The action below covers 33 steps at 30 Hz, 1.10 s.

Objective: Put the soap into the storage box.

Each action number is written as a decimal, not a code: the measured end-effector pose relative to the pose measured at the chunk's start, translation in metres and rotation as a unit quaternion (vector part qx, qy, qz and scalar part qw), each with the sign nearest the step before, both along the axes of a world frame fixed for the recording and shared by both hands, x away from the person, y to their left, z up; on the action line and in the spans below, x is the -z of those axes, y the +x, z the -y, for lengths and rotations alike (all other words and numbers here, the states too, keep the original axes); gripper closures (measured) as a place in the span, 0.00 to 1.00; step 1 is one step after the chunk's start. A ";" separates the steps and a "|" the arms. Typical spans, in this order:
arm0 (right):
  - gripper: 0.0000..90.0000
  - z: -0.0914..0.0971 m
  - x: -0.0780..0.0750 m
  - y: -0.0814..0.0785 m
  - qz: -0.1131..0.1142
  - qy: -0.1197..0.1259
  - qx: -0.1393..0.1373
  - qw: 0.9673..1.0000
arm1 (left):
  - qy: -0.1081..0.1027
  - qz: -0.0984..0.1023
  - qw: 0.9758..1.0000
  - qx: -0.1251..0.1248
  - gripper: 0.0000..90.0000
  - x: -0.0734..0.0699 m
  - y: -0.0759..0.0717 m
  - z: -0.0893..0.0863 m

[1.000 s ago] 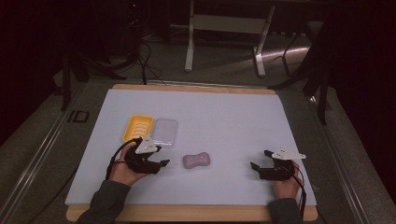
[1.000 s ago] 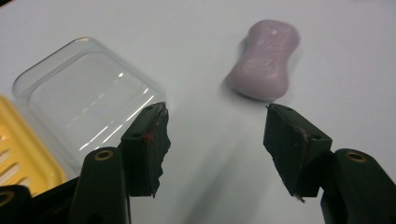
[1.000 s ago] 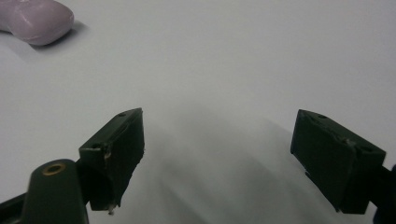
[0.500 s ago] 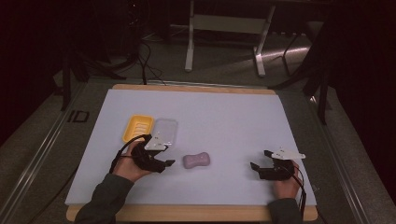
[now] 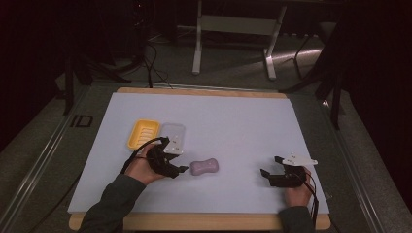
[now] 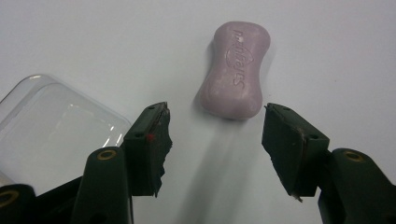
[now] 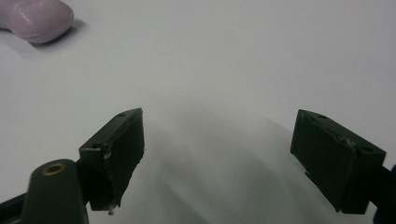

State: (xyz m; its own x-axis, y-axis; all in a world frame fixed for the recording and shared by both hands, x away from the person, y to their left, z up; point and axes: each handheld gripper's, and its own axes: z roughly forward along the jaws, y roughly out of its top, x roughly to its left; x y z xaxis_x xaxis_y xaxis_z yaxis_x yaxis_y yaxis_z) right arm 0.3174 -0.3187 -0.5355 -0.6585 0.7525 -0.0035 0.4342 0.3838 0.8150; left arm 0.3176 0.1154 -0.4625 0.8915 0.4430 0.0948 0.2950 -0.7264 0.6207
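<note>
A pale purple soap bar [image 5: 204,167] lies on the white mat, left of centre. My left gripper [image 5: 179,169] sits just left of it and points at it. In the left gripper view the soap bar [image 6: 235,70] lies just beyond the left gripper [image 6: 215,116]. Its jaws are open and have just been closing a little, with nothing between them. Near the mat's right front, my right gripper [image 5: 269,171] rests open. In the right gripper view, the right gripper [image 7: 217,126] has bare mat between its jaws and the soap bar [image 7: 35,18] lies far off at the top left.
A yellow soap dish [image 5: 143,134] and a clear plastic lid [image 5: 173,131] lie side by side behind my left hand; the lid [image 6: 51,126] is close to the left jaw. The white mat [image 5: 233,121] covers a wood-edged table. Metal stand legs [image 5: 197,43] rise beyond the far edge.
My left gripper has moved right, away from the clear lid and up to the soap bar, and its jaws have narrowed slightly. The right gripper has stayed put.
</note>
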 end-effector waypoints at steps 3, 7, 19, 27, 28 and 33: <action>0.19 0.000 0.000 0.000 0.000 0.000 0.000 1.000 | 0.009 0.001 1.000 0.004 0.46 -0.002 0.002 0.004; 0.19 0.000 0.000 0.000 -0.001 0.001 0.000 1.000 | 0.019 -0.002 1.000 0.007 0.46 -0.004 0.005 0.009; 0.19 0.001 0.000 0.000 -0.001 0.004 0.002 1.000 | 0.038 -0.009 0.999 0.021 0.45 -0.005 0.013 0.023; 0.19 0.001 0.000 0.000 0.002 0.006 0.000 1.000 | 0.053 -0.016 0.998 0.030 0.45 -0.002 0.017 0.034; 0.19 0.001 0.000 0.000 0.002 0.005 0.000 1.000 | 0.055 -0.017 0.998 0.033 0.45 -0.002 0.017 0.036; 0.19 0.001 0.000 0.000 0.002 0.005 0.000 1.000 | 0.060 -0.022 0.997 0.039 0.44 0.000 0.020 0.043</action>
